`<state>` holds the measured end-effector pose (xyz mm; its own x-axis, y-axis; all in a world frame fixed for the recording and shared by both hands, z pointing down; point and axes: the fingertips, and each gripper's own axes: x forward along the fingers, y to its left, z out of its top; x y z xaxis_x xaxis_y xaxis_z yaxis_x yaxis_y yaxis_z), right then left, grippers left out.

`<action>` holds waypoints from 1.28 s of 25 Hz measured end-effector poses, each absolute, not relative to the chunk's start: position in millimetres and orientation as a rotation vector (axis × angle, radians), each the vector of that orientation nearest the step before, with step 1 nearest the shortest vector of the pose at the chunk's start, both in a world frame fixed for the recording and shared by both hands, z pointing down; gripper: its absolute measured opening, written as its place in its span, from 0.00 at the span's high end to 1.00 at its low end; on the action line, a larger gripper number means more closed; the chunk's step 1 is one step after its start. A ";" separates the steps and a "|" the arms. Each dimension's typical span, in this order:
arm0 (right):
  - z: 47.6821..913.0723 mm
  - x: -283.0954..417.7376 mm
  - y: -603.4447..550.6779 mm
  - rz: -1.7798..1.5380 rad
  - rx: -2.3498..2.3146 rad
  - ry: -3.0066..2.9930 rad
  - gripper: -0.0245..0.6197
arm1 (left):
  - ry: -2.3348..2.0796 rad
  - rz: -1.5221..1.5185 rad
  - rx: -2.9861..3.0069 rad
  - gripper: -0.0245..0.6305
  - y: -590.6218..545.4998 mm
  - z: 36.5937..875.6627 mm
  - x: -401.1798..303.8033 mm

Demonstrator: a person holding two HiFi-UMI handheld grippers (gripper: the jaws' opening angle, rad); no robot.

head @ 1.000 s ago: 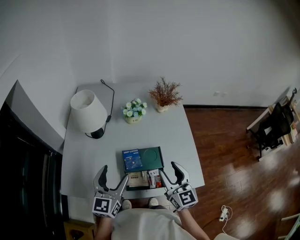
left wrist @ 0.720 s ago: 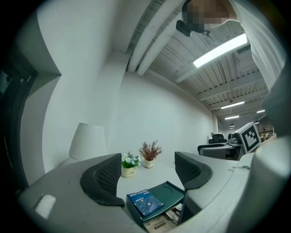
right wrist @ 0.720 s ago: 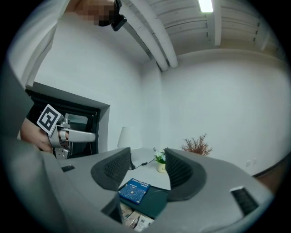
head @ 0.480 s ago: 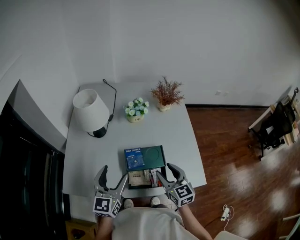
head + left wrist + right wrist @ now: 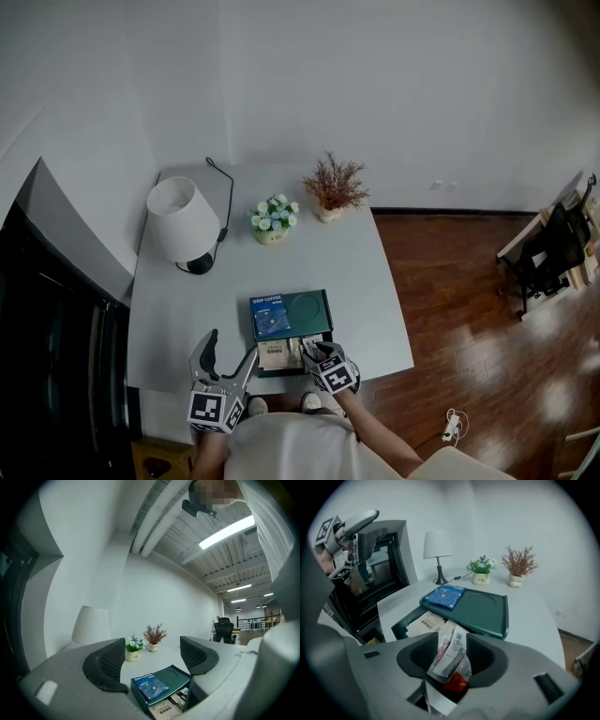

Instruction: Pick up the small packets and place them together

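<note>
White table (image 5: 375,281), seen from above, bearing a white-shaded lamp (image 5: 174,219) near its far left corner (a black cord (image 5: 228,187) loops behind it), a small pot of pale flowers (image 5: 273,221) and, beside it, a vase of reddish dried sprigs (image 5: 331,187). Wooden floor (image 5: 469,309) lies to the right.

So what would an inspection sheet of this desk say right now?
Surface: white table, no spills seen.
Job's things: small packets in the green tray's open compartment; blue drip coffee packet on its raised top.
Clutter: lamp, flower pot, dried plant at the far side.
Grippers: left gripper open, empty; right gripper's jaws have just been closing and pinch white and red packets.
Cables: lamp cord; plug lead on floor.
Surroundings: wooden floor, chair, dark cabinet.
</note>
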<state>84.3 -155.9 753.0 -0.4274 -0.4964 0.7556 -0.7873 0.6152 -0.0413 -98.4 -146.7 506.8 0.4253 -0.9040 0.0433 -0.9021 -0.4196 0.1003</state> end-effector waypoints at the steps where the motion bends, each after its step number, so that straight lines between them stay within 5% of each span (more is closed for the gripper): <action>1: 758.5 84.5 -157.4 0.514 0.999 -2.092 0.69 | -1.630 -0.029 2.554 0.42 -146.3 507.4 -98.8; 4: 772.0 83.0 -161.8 0.485 0.964 -2.044 0.69 | -1.636 -0.024 2.550 0.42 -146.2 508.2 -101.5; 15: 770.2 92.0 -164.3 0.392 0.965 -1.949 0.94 | -1.657 -0.025 2.539 0.42 -147.8 507.5 -108.2; 32: 623.0 95.1 -169.2 0.907 1.257 -2.446 0.95 | -1.647 -0.041 2.538 0.42 -154.4 510.6 -101.3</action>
<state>95.1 -169.2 623.0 -0.5989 -0.6463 0.4729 -0.7984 0.4355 -0.4159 -101.3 -154.4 510.6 0.4090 -0.9117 0.0404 -0.9085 -0.4026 0.1119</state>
